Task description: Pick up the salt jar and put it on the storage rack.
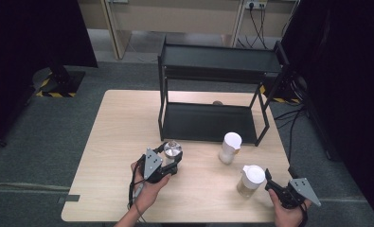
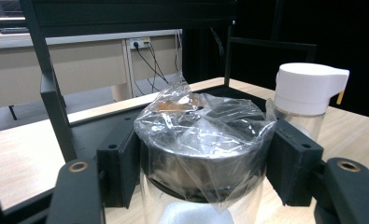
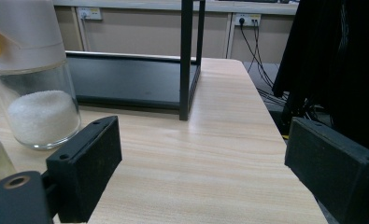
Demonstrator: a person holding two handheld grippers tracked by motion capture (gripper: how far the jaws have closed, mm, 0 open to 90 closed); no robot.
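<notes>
A clear jar (image 1: pixel 172 152) with a dark metal lid under crinkled plastic wrap (image 2: pixel 202 140) stands near the table's middle front. My left gripper (image 1: pixel 168 163) is shut on the jar, its pads (image 2: pixel 121 165) pressed against both sides of the lid. A white-capped glass dispenser (image 1: pixel 230 147) holding white grains (image 3: pixel 42 116) stands just in front of the black shelf rack (image 1: pixel 213 90). A second white-lidded bottle (image 1: pixel 250 181) with yellowish contents stands at the front right. My right gripper (image 1: pixel 271 187) is open beside that bottle, nothing between its pads (image 3: pixel 86 163).
The two-tier black rack fills the back middle of the wooden table (image 1: pixel 123 127), its lower tray (image 3: pixel 126 79) bare. A small round object (image 1: pixel 217 102) lies behind the rack. Dark curtains and cables (image 1: pixel 293 113) flank the right side.
</notes>
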